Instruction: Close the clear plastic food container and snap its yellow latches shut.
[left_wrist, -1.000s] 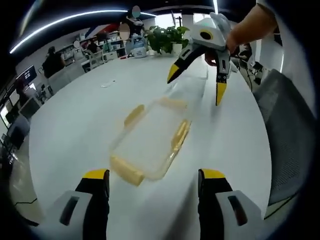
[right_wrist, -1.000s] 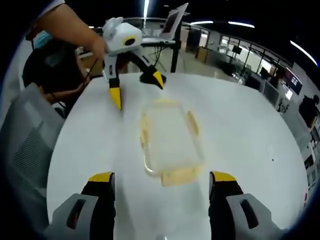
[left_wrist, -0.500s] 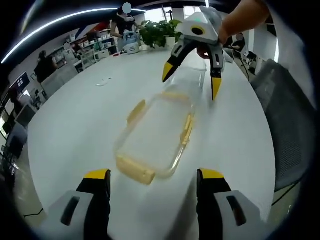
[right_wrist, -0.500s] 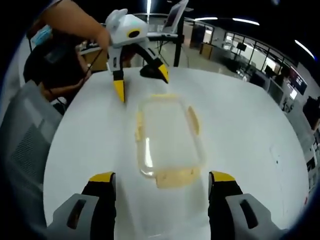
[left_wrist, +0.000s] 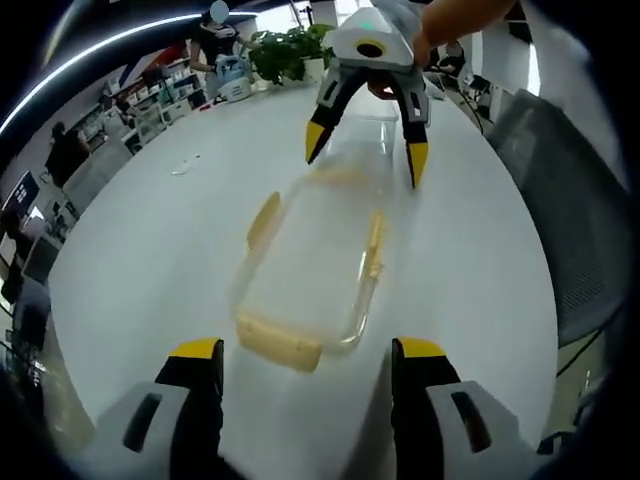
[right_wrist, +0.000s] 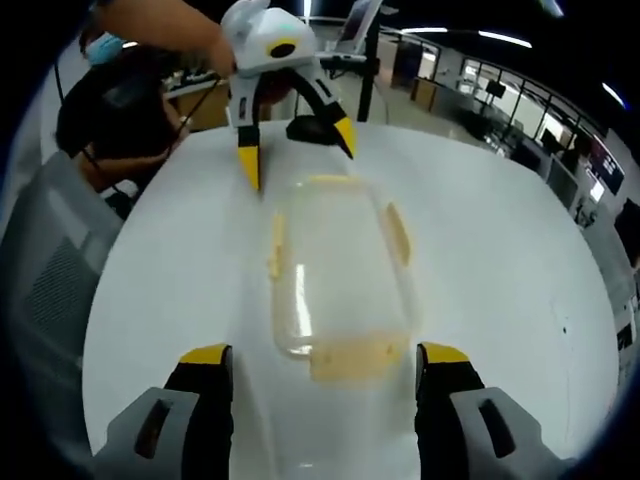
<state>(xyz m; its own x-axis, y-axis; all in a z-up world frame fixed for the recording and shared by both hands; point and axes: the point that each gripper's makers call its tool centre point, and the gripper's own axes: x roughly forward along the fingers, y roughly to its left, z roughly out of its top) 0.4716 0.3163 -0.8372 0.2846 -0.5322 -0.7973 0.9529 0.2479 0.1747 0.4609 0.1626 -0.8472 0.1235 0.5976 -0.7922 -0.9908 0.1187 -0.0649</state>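
In the left gripper view, the left gripper (left_wrist: 308, 375) rises from the bottom edge with its jaws spread apart, grasping nothing. Just above them, at frame centre, the clear plastic food container (left_wrist: 312, 260) lies on the white table (left_wrist: 150, 250), yellow latches (left_wrist: 278, 342) at its edges. At upper centre the right gripper (left_wrist: 362, 150) hovers over the container's far end, its yellow-tipped jaws splayed wide.

In the right gripper view, that gripper's jaws (right_wrist: 318, 385) are likewise released at the bottom, the container (right_wrist: 338, 270) at centre, and the left gripper (right_wrist: 297, 140) stands spread at its far end, upper centre.
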